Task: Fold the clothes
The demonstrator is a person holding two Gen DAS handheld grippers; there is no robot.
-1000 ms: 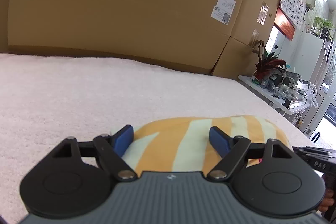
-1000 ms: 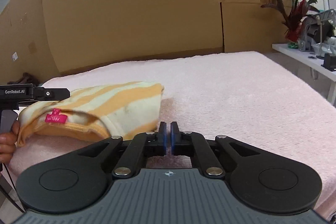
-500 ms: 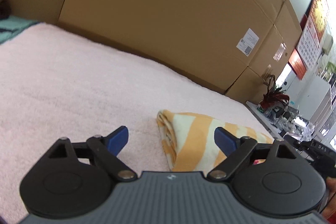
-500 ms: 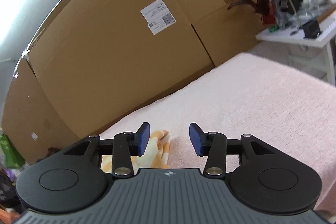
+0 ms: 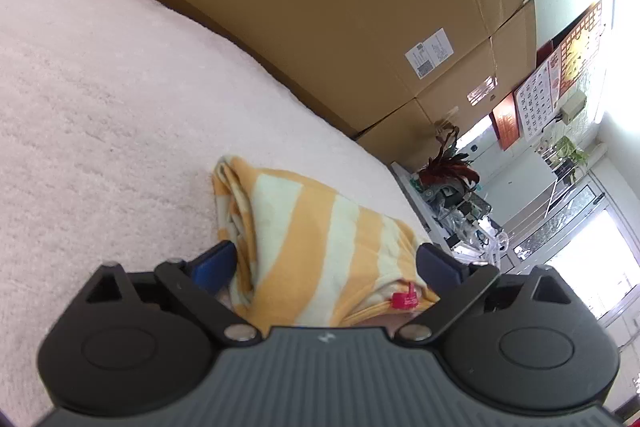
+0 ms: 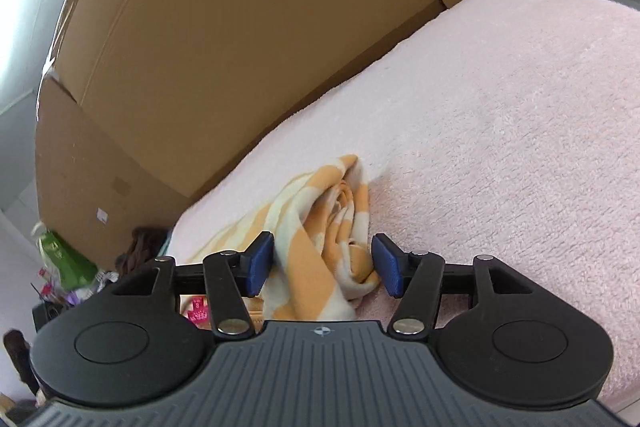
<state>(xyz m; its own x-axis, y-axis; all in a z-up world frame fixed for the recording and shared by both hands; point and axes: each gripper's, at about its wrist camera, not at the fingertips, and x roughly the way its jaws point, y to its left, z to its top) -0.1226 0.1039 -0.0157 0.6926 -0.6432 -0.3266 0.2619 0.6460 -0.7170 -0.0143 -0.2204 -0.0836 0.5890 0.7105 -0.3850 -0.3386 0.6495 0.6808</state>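
Note:
A folded orange-and-cream striped garment (image 5: pixel 320 235) lies on the pale pink fleecy cover (image 5: pixel 100 115). A pink tag (image 5: pixel 402 300) shows at its near edge. My left gripper (image 5: pixel 325 264) straddles one end of the bundle. Its jaws are opening wide, and the blue pads (image 5: pixel 212 263) stand beside the cloth without pressing it. In the right wrist view the other, rolled end of the garment (image 6: pixel 320 219) sits between the blue pads (image 6: pixel 388 265) of my right gripper (image 6: pixel 324 264). Those jaws are opening too and do not clamp the fabric.
Large cardboard boxes (image 5: pixel 320 7) wall off the far side of the cover. A white side table (image 5: pixel 452 203) with a red-leafed plant and clutter stands off its right end. A green bag (image 6: pixel 64 259) and other items sit beyond the left end.
The right gripper went from shut to open. The left gripper's jaws widened. Both views have rolled and shifted, and each gripper now has an end of the garment between its pads.

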